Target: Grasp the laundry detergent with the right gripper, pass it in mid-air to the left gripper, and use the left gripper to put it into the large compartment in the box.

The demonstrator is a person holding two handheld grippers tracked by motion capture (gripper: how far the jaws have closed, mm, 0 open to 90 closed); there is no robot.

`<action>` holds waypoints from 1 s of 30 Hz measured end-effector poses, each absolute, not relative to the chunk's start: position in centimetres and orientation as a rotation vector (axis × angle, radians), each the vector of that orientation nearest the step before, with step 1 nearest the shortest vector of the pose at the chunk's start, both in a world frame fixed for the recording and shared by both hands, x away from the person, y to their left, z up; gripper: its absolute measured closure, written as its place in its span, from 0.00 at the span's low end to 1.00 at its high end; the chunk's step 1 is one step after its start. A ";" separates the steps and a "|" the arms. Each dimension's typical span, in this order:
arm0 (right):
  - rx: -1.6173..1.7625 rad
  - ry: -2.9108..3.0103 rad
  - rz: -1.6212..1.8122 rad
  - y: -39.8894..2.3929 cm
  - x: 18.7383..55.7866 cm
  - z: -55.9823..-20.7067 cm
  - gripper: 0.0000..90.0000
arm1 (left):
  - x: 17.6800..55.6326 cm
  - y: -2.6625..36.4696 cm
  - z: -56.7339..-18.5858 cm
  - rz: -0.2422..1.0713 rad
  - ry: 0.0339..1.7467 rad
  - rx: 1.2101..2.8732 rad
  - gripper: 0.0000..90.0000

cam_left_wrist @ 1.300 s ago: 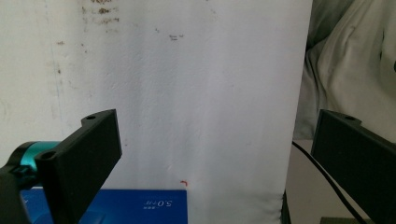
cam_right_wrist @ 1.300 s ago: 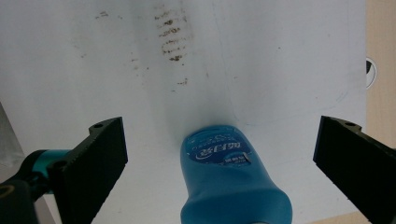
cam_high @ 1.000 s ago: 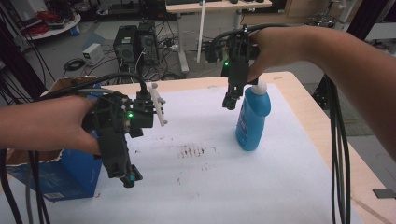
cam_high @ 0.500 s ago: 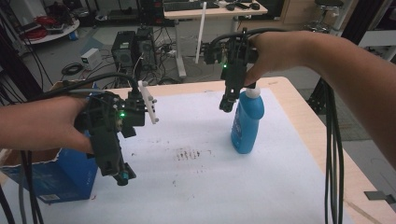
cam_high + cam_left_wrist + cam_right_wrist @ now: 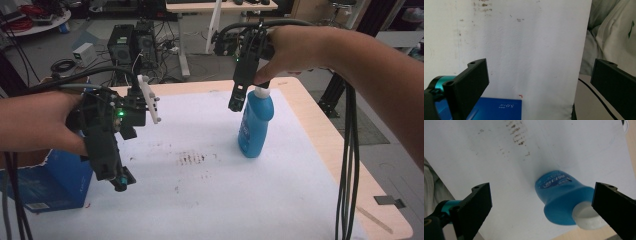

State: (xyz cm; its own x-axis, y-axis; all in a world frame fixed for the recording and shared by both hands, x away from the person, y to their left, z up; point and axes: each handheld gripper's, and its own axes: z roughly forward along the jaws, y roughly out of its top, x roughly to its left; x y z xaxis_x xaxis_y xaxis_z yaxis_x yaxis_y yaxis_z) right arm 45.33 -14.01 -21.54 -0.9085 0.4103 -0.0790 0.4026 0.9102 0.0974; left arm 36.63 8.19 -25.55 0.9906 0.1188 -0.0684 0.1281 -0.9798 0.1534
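- Two grippers work above a bench (image 5: 320, 150) covered by a white sheet (image 5: 210, 200) in the high view. The right gripper (image 5: 237, 102) hangs from the person's right hand (image 5: 285, 52), pointing down just beside the neck of an upright blue bottle (image 5: 255, 127) with a white cap (image 5: 261, 92). The bottle stands on the sheet toward the bench's right side. The left gripper (image 5: 120, 180) is held in the left hand (image 5: 37, 122) over the sheet's left part, well apart from the bottle, tilted down toward the near edge. A blue box (image 5: 50, 182) sits at the left edge beneath that hand. Brownish stains (image 5: 192, 160) mark the sheet between the two grippers.
- Left gripper view: its fingers (image 5: 469, 85) stand wide apart with nothing between them, over bare white sheet (image 5: 524, 50). A corner of the blue box (image 5: 499, 110) shows at the bottom, and the sheet's edge runs down the right with pale cloth (image 5: 614, 30) beyond it.
- Right gripper view: its fingers (image 5: 474, 205) are spread wide, gripping nothing. The blue bottle (image 5: 561, 197) is seen from above, its white cap (image 5: 586, 218) just beside the right-hand finger; whether they touch I cannot tell. The stains (image 5: 517, 136) lie farther off on the sheet.
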 end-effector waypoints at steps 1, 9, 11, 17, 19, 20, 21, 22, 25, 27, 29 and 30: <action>0.682 2.961 0.114 -14.2 45.3 -21.5 0.02 | 36.6 8.2 -25.6 -0.087 0.190 2.973 0.02; 0.939 2.893 0.080 -15.8 45.1 -21.4 0.03 | 36.6 8.1 -25.7 -0.090 0.175 2.975 0.02; 0.985 2.872 0.072 -16.4 45.0 -21.5 0.03 | 36.6 8.0 -25.7 -0.091 0.169 2.975 0.02; 1.138 2.813 0.083 -18.1 44.9 -21.9 0.03 | 36.8 7.8 -25.9 -0.091 0.164 2.978 0.02; 1.166 2.794 0.091 -18.5 44.9 -22.0 0.03 | 36.8 7.8 -25.9 -0.092 0.165 2.979 0.02; 1.185 2.785 0.095 -18.7 44.9 -22.0 0.03 | 36.9 7.8 -25.9 -0.092 0.165 2.980 0.02; 1.195 2.779 0.096 -18.9 44.9 -22.1 0.03 | 36.9 7.8 -25.9 -0.094 0.166 2.980 0.02; 1.212 2.769 0.091 -19.0 45.0 -22.2 0.03 | 36.9 7.8 -25.9 -0.093 0.166 2.981 0.02; 1.257 2.742 0.095 -19.4 45.0 -22.5 0.03 | 37.0 7.8 -26.0 -0.091 0.169 2.982 0.02; 1.288 2.724 0.100 -19.6 44.9 -22.6 0.03 | 37.0 7.8 -26.0 -0.091 0.167 2.983 0.02; 1.312 2.708 0.115 -19.7 44.8 -22.8 0.03 | 37.0 7.7 -26.1 -0.094 0.167 2.983 0.02; 1.319 2.704 0.124 -19.8 44.7 -22.8 0.03 | 37.1 7.7 -26.1 -0.089 0.164 2.986 0.02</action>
State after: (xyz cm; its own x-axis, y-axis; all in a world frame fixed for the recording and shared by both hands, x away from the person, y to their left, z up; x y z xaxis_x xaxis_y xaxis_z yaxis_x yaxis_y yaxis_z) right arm 44.71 -19.76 -22.82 -0.6096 0.7886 -0.0805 0.7779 0.6147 0.1307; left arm 37.05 7.72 -26.07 0.9923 0.1041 -0.0673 0.1130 -0.9828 0.1462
